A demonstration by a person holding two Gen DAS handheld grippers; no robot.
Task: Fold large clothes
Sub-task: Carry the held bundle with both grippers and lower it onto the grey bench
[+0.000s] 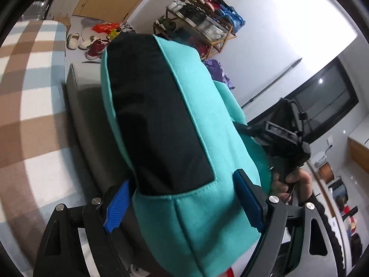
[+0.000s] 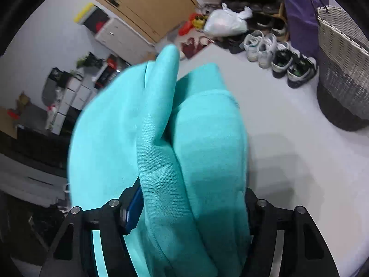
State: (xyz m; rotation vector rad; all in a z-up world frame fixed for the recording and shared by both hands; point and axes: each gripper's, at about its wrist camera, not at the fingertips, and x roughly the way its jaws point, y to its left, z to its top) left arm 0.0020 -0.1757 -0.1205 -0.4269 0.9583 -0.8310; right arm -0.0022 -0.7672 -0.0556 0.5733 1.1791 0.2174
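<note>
Midway, by the look of it: the turquoise garment (image 1: 207, 138) is bunched into thick layers and held aloft between both tools, not yet laid flat or squared.

Left tool (image 1: 184, 205): jaws wide, blue ribbed pads either side of a fat bundle; appears clamped on it. Right tool (image 2: 191, 212): likewise buried in doubled cloth, seemingly gripping.

Fabric is a soft, matte fleece knit with stitched seams and a broad black panel (image 1: 156, 115). The grey cushioned bench (image 1: 85, 106) lies below. Final folds and set-down remain, I judge.
</note>
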